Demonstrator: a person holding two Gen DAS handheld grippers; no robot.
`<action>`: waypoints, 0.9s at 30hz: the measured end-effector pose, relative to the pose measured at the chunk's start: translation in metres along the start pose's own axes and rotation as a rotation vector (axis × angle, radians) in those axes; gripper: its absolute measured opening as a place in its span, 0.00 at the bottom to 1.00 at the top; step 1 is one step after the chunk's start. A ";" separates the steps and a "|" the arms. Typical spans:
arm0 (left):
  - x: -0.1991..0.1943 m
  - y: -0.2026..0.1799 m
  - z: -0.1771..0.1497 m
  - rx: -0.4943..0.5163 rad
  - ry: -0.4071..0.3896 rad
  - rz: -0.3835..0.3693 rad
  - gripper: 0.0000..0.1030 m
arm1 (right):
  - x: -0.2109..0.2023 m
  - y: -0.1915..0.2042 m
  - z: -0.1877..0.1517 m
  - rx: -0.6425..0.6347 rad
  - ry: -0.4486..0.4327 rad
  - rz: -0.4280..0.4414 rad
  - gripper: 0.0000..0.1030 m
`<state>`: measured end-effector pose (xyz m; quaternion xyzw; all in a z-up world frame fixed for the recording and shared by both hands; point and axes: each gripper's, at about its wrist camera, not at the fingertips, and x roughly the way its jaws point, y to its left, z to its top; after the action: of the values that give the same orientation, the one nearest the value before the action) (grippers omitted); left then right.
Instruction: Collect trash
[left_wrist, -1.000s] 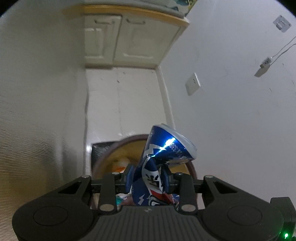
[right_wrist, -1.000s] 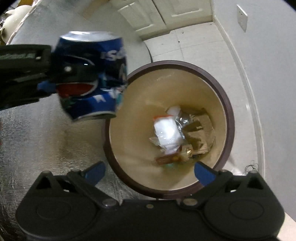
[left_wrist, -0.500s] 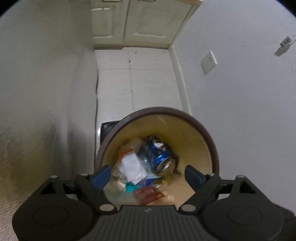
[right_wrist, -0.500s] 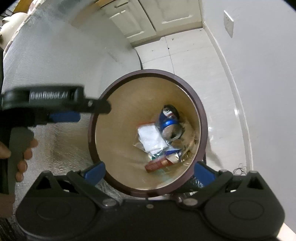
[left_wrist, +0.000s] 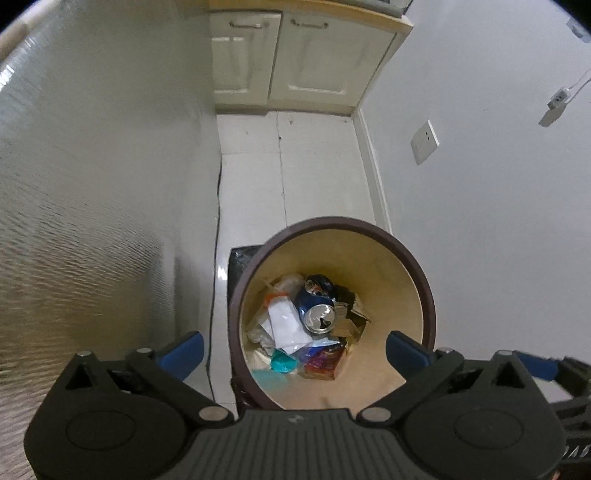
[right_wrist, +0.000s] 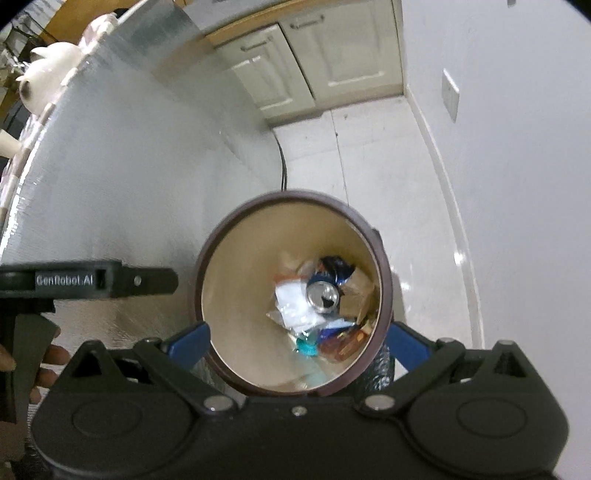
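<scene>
Dropped the can (left_wrist: 318, 309) into the bin (left_wrist: 417, 266); left tongs (left_wrist: 293, 350) just spread, empty. Right tongs (right_wrist: 297, 341) spread too; hand (right_wrist: 48, 363) seen only from right.

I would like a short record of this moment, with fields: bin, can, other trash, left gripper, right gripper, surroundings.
bin: round trash bin, dark rim, beige inside, standing on the tiled floor
can: crushed blue can lying inside the bin on top of the other trash
other trash: white paper, brown cardboard, a red wrapper
left gripper: left gripper open, jaws have just been opening, nothing between them
right gripper: right gripper open above the bin, nothing held
surroundings: cream cabinet, wall socket
</scene>
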<state>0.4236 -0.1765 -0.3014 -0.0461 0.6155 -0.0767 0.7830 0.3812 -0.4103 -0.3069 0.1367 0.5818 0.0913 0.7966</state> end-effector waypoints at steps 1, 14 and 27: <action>-0.005 0.000 0.000 0.001 -0.008 0.005 1.00 | -0.006 0.001 0.002 -0.005 -0.010 -0.002 1.00; -0.088 0.003 -0.020 0.013 -0.110 0.017 1.00 | -0.082 0.017 0.015 -0.045 -0.132 -0.060 1.00; -0.198 0.017 -0.059 0.012 -0.273 0.026 1.00 | -0.163 0.059 0.001 -0.083 -0.244 -0.082 1.00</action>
<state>0.3221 -0.1232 -0.1289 -0.0434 0.5034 -0.0631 0.8607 0.3329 -0.4043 -0.1401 0.0898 0.4813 0.0655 0.8695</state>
